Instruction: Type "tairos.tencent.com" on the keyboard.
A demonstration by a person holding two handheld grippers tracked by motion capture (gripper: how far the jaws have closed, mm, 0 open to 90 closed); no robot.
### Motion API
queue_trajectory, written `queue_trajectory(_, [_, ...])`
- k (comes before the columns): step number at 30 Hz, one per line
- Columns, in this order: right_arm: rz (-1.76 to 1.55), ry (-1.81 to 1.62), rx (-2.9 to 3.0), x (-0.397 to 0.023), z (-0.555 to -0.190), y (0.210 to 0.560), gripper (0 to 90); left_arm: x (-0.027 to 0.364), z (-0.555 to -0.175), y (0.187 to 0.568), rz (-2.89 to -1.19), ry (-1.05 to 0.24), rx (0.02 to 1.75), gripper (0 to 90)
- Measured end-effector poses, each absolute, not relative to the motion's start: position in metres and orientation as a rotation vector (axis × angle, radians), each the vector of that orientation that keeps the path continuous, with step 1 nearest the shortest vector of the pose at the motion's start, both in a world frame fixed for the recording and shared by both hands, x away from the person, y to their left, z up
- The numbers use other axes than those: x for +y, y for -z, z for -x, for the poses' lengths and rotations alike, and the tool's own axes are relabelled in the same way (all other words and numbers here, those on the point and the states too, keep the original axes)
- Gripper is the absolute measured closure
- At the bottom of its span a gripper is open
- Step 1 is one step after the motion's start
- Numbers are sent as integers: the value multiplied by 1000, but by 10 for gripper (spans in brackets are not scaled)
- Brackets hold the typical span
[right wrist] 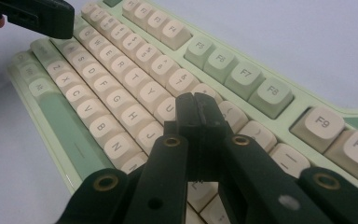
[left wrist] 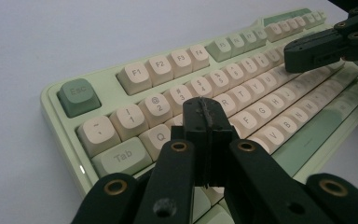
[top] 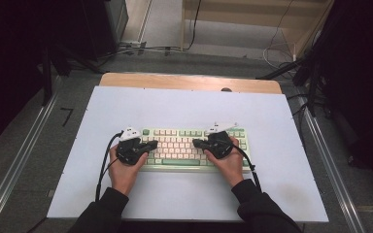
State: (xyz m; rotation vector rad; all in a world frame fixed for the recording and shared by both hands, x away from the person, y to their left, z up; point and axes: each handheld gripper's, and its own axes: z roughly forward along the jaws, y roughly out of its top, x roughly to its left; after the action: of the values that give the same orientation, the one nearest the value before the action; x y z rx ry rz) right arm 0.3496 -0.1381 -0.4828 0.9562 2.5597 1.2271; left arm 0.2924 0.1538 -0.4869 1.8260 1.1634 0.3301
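I have the keyboard (top: pixel 194 148) lying flat on the white bench (top: pixel 184 194), near its middle, with both hands over it. My left gripper (left wrist: pixel 204 109) is fully closed and holds nothing; its tip stands over the keys beside Q (left wrist: pixel 159 138), in the left part of the board. My right gripper (right wrist: pixel 197 106) is closed too, also empty, with its tip above the keys near U (right wrist: pixel 167 108). I cannot tell if either tip already touches a key.

The risk I see is in the width of the closed tips. Each one looks almost as wide as a keycap, so if I come down a little off centre, I may press two keys together. The grippers also point toward each other over the middle rows, so their tips could collide there. A hard or slanted push may slide the keyboard on the smooth bench.
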Motion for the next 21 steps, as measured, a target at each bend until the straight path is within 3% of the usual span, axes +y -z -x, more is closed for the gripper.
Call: queue_trajectory(21, [-916, -1138, 2584, -129, -350, 484, 876, 149, -295, 484, -1797, -301, 1164, 900])
